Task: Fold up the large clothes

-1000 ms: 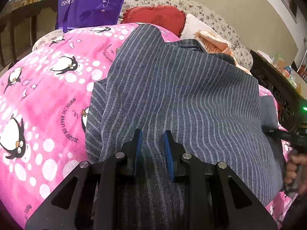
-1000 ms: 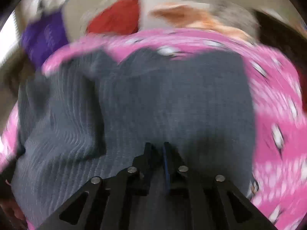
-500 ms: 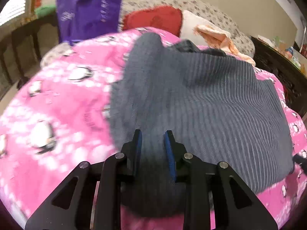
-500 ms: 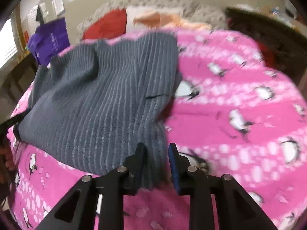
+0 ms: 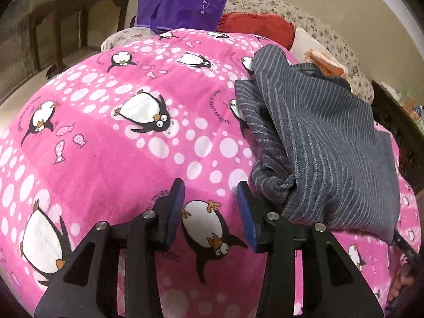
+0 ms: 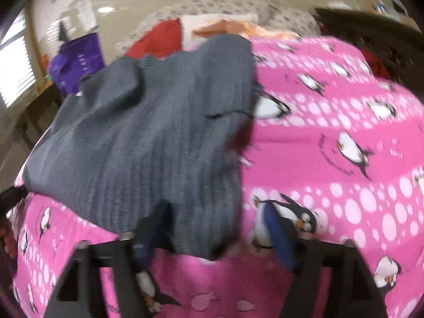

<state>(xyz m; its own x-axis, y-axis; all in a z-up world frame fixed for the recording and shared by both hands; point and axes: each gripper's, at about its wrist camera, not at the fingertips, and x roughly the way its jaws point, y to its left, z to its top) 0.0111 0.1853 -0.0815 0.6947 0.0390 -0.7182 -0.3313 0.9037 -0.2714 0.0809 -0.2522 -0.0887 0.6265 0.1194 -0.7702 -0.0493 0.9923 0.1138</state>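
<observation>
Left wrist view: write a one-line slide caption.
Open left gripper hovers over the pink penguin blanket, beside the grey striped garment lying bunched to its right.

The bed is covered by a bright pink fleece blanket [image 5: 111,159] printed with white dots, black-and-white penguins with orange beaks and feet, small pink striped fish and dark lettering. On it lies a dark grey knitted garment [image 5: 331,143] with thin pale stripes. The black left gripper [image 5: 210,212] has blue pads [image 5: 176,206] inside its fingers; the black right gripper [image 6: 214,241] shows blue pads [image 6: 278,238] too. At the bed's head are a purple fabric bag [image 5: 185,0] with white lettering, a red cushion [image 5: 257,26], an orange fringed cloth [image 5: 326,63] and a cream floral-patterned pillow [image 5: 304,18].
</observation>
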